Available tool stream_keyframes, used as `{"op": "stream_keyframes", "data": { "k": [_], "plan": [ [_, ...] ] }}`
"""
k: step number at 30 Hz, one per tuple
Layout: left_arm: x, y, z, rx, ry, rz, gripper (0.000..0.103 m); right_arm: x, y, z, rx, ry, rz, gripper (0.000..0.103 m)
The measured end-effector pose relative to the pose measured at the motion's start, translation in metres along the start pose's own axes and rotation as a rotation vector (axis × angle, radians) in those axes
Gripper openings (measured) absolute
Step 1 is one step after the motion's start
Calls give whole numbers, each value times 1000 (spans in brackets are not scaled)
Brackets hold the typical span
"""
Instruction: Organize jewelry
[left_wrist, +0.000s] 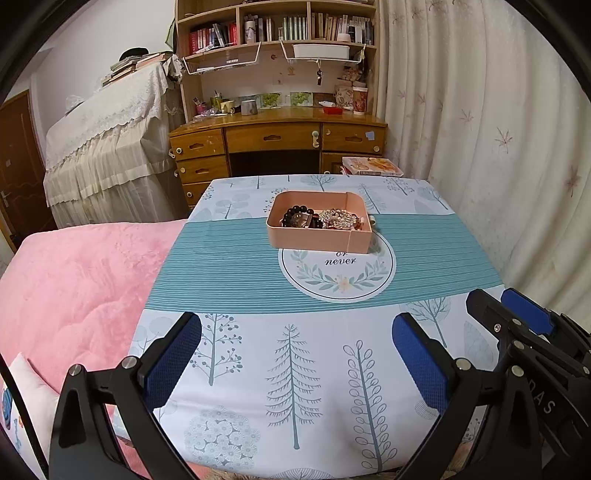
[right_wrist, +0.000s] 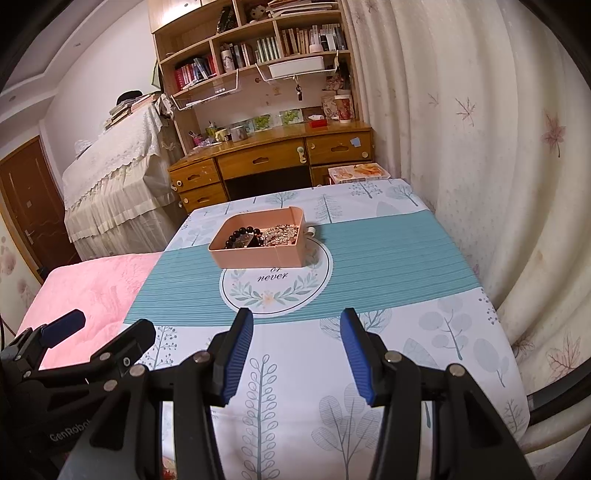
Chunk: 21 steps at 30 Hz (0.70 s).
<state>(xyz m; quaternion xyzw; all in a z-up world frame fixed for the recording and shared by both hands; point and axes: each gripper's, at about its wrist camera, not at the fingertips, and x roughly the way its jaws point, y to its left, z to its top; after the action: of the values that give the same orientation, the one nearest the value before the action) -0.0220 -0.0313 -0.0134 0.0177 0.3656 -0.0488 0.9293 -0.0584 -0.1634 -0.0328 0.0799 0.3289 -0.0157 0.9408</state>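
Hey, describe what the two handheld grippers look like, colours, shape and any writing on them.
Both are black plastic tools with angular linkage arms joined by round silver pins. The left gripper has two flat fingers faced with blue textured pads. The right gripper has the same build, its blue pads ribbed. White lettering shows on the black bodies, only partly readable. No cables, hands or sleeves are visible.

The left tool (left_wrist: 297, 354), black with blue ribbed pads, is hovering with its jaws standing wide apart and nothing between them over the tabletop (left_wrist: 229, 266), which is wearing a pale cloth printed with trees and a teal striped band. A shallow pink rectangular tray (left_wrist: 317, 238) is sitting on that band, holding a dark beaded bracelet (left_wrist: 297, 214) beside tangled sparkling jewelry (left_wrist: 340, 218). The right tool (left_wrist: 517, 314) is showing at the right edge.
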Motion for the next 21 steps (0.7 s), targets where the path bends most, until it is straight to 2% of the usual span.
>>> {"op": "stream_keyframes", "data": {
  "k": [5,21],
  "plan": [
    [3,1,0,-5,10,-14,102,-1,4,-1,-4,-8,-23,50],
    [6,4,0,3,16,-13,102,1,4,-1,0,0,-22,50]
  ]
}}
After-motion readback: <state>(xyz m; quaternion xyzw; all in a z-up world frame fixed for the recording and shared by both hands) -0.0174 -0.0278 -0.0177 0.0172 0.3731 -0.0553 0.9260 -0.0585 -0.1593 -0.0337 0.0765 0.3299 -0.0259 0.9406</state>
